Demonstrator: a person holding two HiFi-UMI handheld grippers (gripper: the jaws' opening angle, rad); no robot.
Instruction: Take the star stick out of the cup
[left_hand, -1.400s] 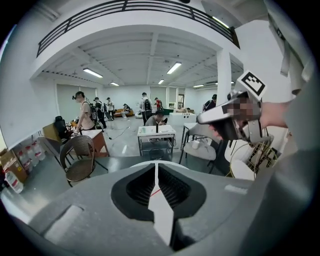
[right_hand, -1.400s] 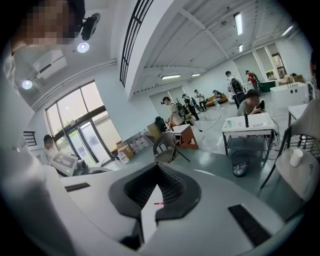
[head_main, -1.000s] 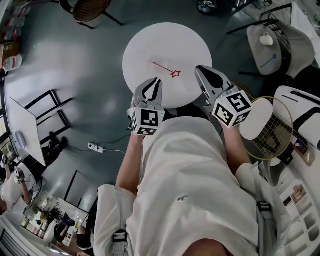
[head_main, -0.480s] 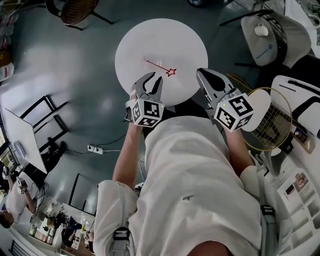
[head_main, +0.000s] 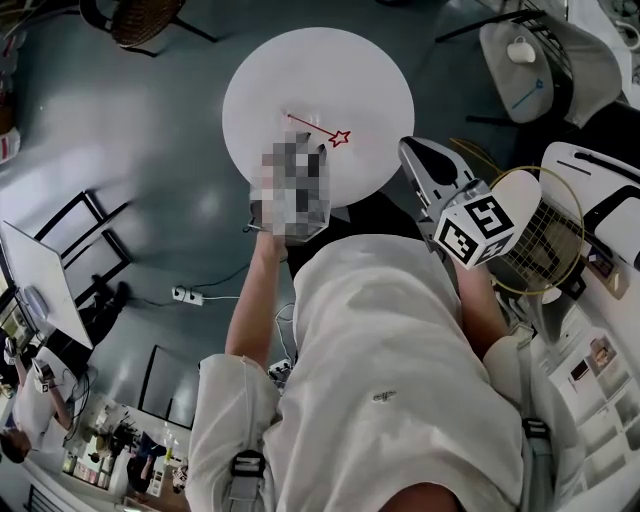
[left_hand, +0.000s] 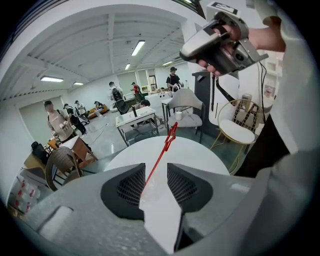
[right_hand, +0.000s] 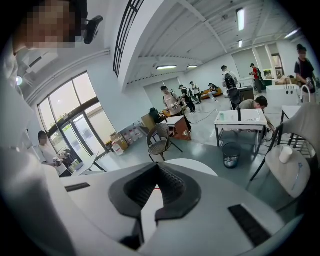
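Observation:
A thin red star stick (head_main: 316, 128) lies flat on the round white table (head_main: 370, 80), star end toward the right. I make out no cup for certain; only a faint clear smudge shows by the stick's plain end. In the left gripper view the stick (left_hand: 162, 152) runs up out of the gap of my left gripper (left_hand: 156, 170). Its jaws are opening and the pads stand clear of the stick. A mosaic patch covers that gripper in the head view. My right gripper (head_main: 410, 150) hangs off the table's right edge, shut and empty (right_hand: 158, 169).
A gold wire chair with a white seat (head_main: 530, 240) stands close by my right arm. A pale armchair (head_main: 530, 60) is at the back right and a wicker chair (head_main: 140, 15) at the back left. A power strip (head_main: 182, 294) lies on the floor. People stand far off.
My left gripper has moved forward over the table's near edge toward the stick's plain end, and its jaws have spread apart. The stick still lies flat. The right gripper has barely shifted.

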